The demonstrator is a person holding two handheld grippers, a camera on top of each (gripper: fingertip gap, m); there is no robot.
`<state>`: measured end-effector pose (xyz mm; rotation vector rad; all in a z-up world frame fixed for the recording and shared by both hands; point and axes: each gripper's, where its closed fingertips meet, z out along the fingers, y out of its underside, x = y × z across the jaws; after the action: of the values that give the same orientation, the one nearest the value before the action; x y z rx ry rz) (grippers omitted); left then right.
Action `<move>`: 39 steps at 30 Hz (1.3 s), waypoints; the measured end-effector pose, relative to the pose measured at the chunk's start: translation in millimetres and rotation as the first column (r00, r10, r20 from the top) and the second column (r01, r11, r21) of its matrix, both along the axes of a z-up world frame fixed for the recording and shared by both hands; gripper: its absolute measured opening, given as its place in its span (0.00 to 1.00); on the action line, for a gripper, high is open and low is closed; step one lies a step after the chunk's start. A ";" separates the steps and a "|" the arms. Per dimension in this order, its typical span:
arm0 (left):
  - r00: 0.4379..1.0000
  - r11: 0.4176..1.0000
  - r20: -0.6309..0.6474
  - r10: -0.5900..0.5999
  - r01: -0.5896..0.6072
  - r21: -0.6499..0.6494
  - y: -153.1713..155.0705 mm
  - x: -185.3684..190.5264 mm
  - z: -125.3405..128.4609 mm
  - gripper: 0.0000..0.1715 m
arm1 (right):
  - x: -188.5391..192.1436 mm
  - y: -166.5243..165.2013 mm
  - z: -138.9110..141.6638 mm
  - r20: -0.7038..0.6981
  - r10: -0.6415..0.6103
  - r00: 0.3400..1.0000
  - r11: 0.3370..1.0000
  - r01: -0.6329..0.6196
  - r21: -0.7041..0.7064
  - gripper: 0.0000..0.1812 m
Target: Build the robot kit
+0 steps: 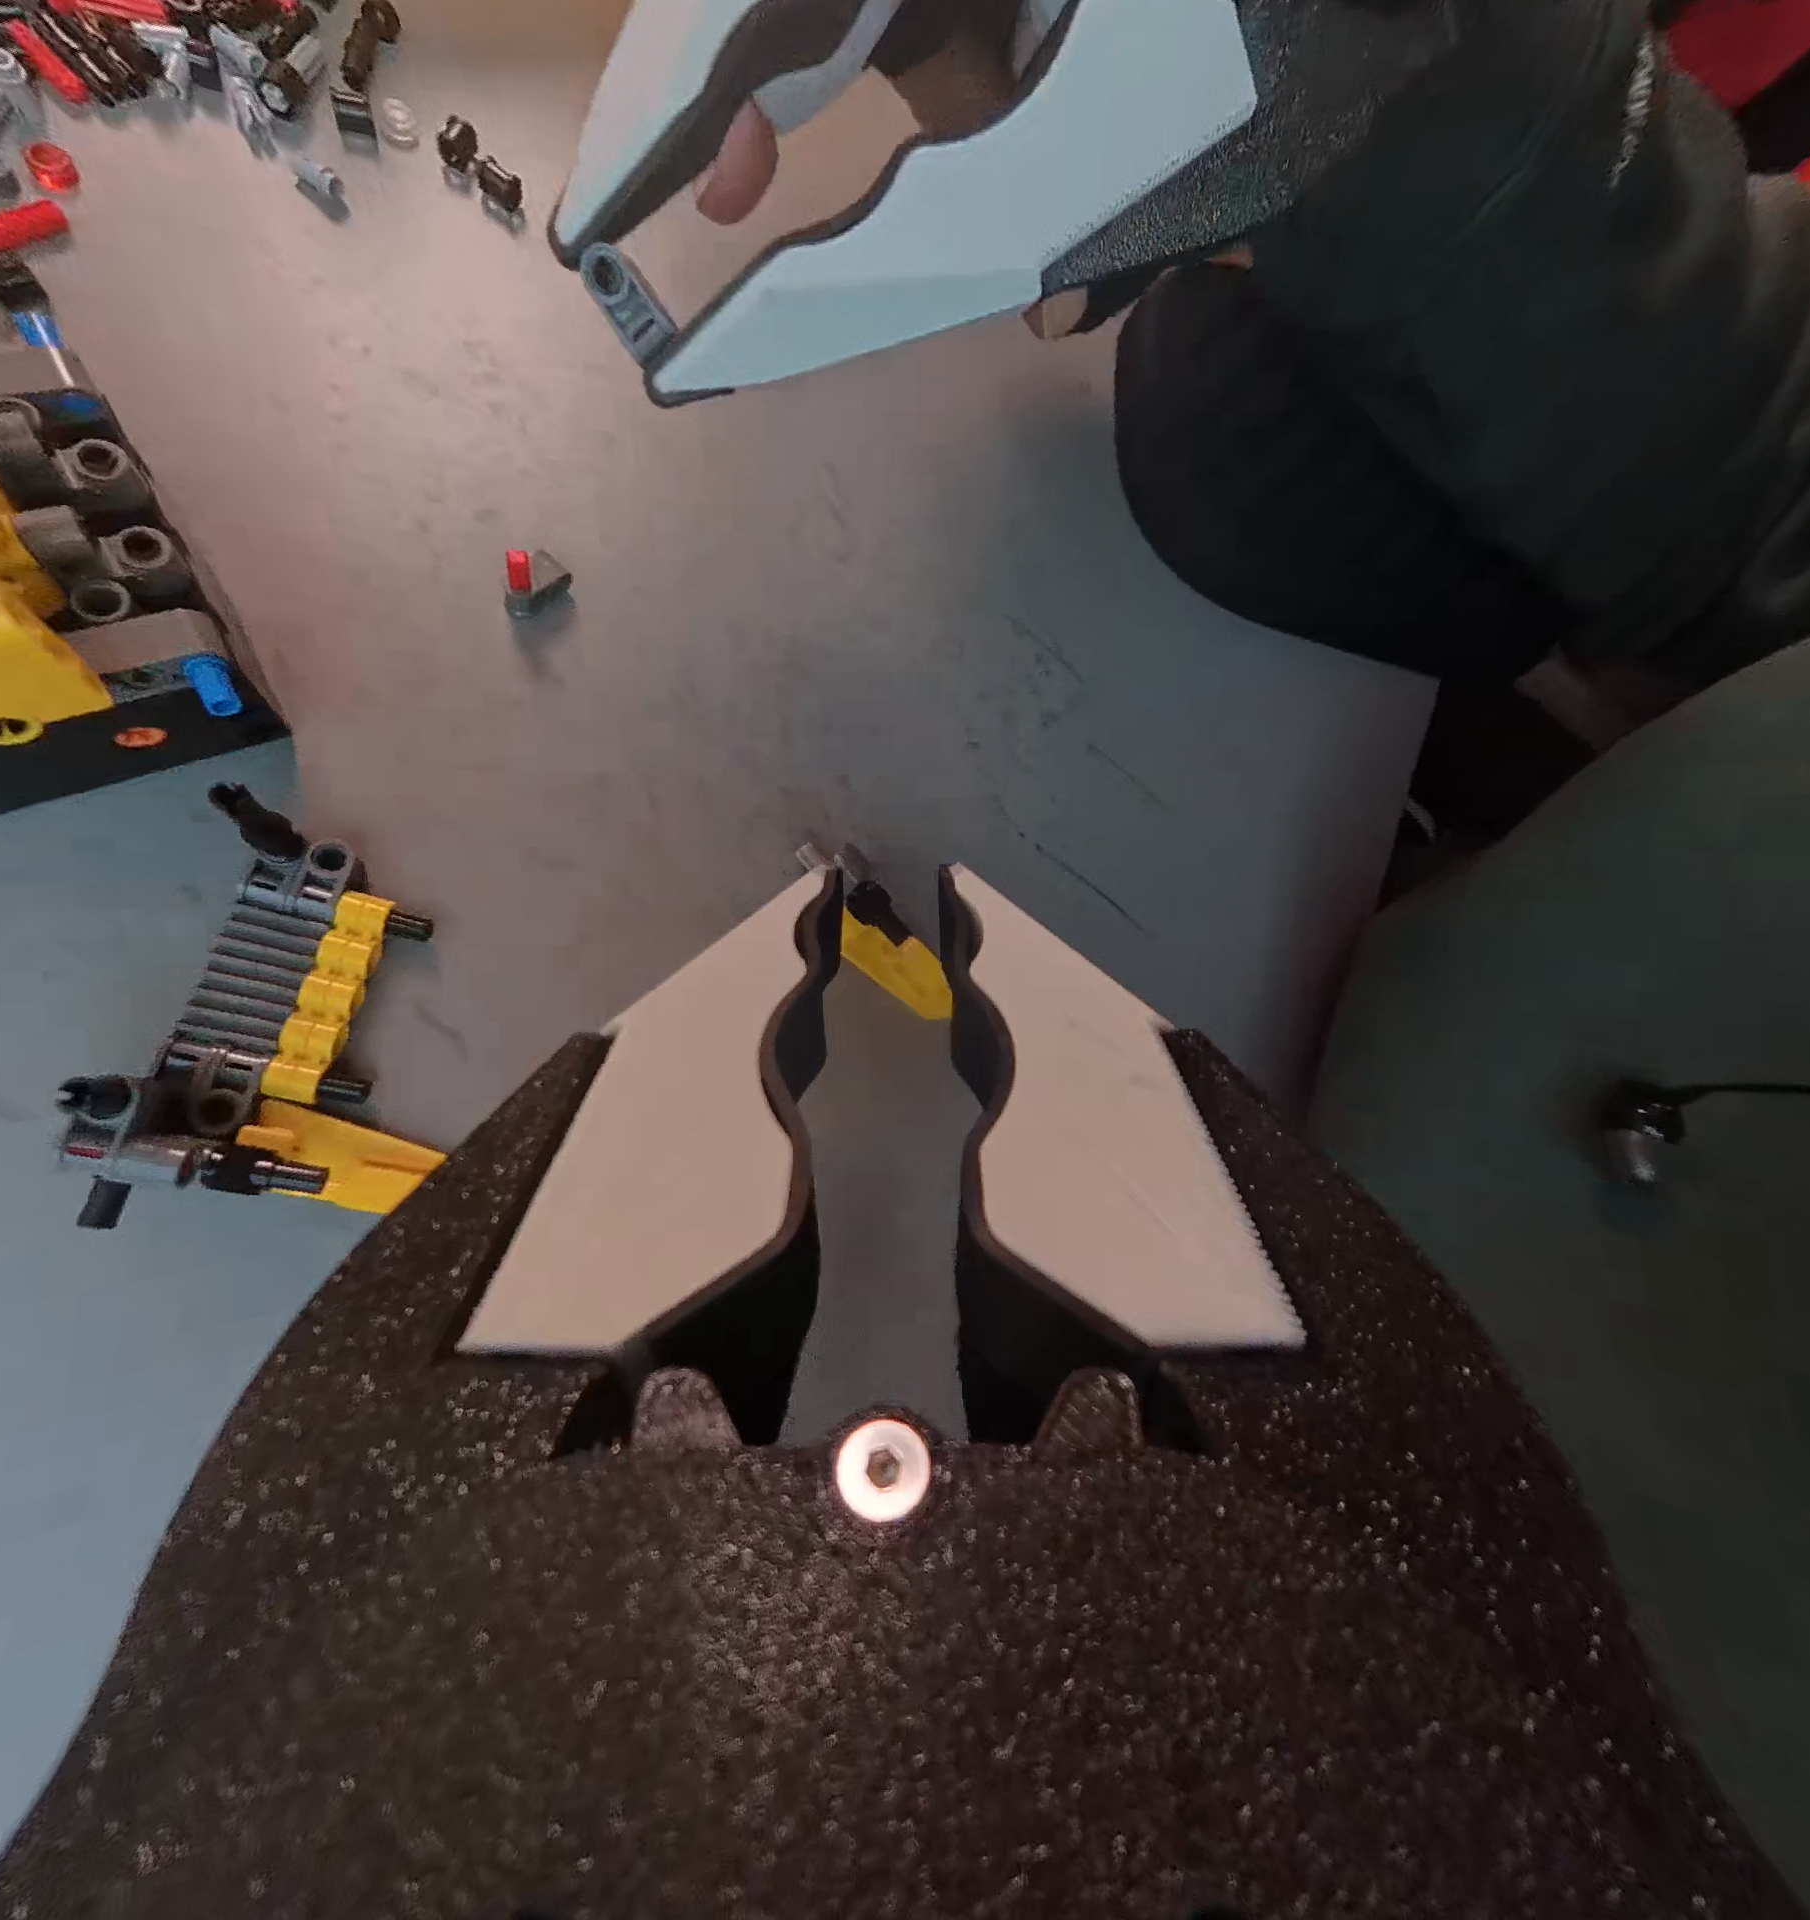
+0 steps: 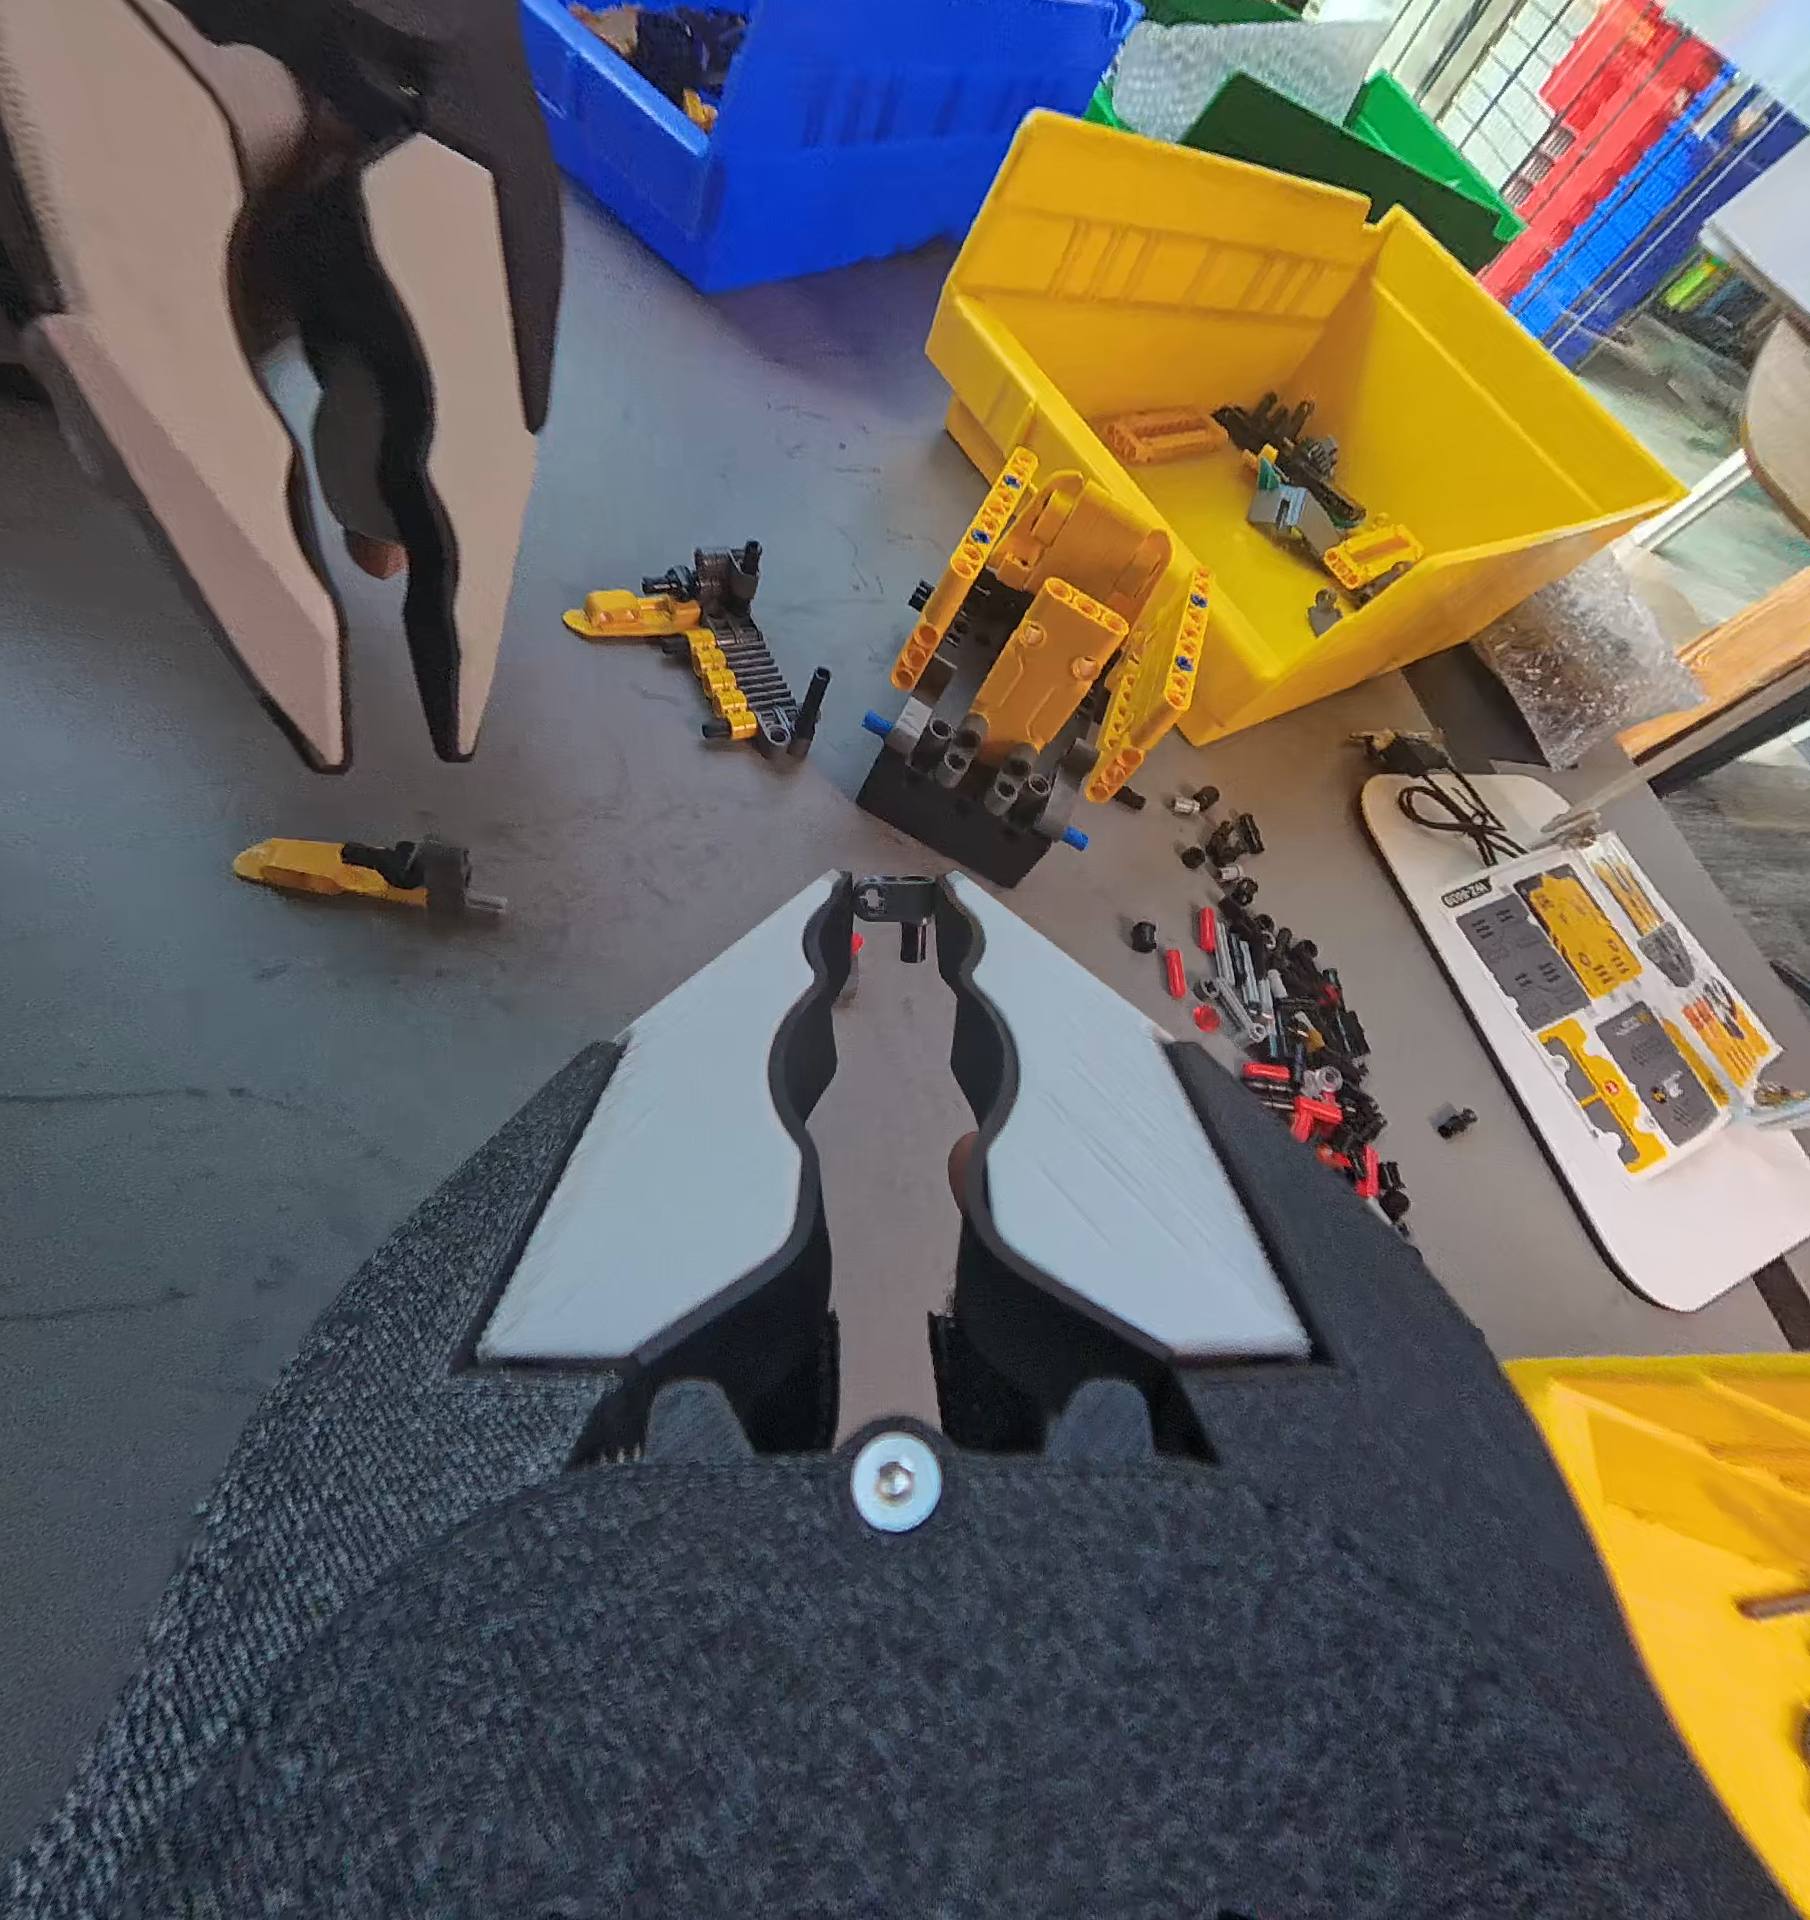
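My left gripper (image 1: 888, 878) is open and empty. It hovers just above a small yellow piece with a black pin (image 1: 901, 961) that lies on the grey table (image 1: 776, 675). In the right wrist view, this gripper (image 2: 392, 743) hangs above the same yellow piece (image 2: 309, 868). My right gripper (image 2: 890, 883) is shut on a small dark grey connector (image 2: 890, 899) and holds it above the table. It also shows in the left wrist view (image 1: 626, 322) with the connector (image 1: 615, 286) at its tips.
A yellow and grey ribbed assembly (image 2: 724, 665) and a yellow model on a black base (image 2: 1026, 675) lie beyond my right gripper. Behind them are a yellow bin (image 2: 1296, 312) and a blue bin (image 2: 828, 135). Loose small parts (image 2: 1285, 1039) and a printed sheet (image 2: 1597, 1018) are at the right. My hands' fingertips stand some 10 centimeters from each other.
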<state>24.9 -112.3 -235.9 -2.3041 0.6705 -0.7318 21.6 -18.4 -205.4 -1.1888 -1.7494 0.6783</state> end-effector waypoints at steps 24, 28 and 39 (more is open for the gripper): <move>0.922 0.966 -0.387 -0.023 0.121 0.231 -1.9 21.5 -25.8 0.12 | 10.1 20.9 -3.3 -0.016 -0.132 0.991 0.991 0.131 -0.033 0.08; 0.974 0.977 -0.216 0.069 -0.023 0.210 1.5 10.5 -7.2 0.15 | 9.9 19.6 -2.2 -0.029 -0.124 0.992 0.991 0.122 -0.061 0.08; 0.964 0.994 -0.251 0.081 -0.059 0.096 -3.1 1.7 -37.9 0.16 | 6.8 16.5 -10.0 -0.027 -0.113 0.993 0.989 0.109 -0.099 0.08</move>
<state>26.6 -115.4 -273.8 -2.3489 0.7154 -0.3677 28.4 -1.9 -215.4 -1.3240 -1.6256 0.7188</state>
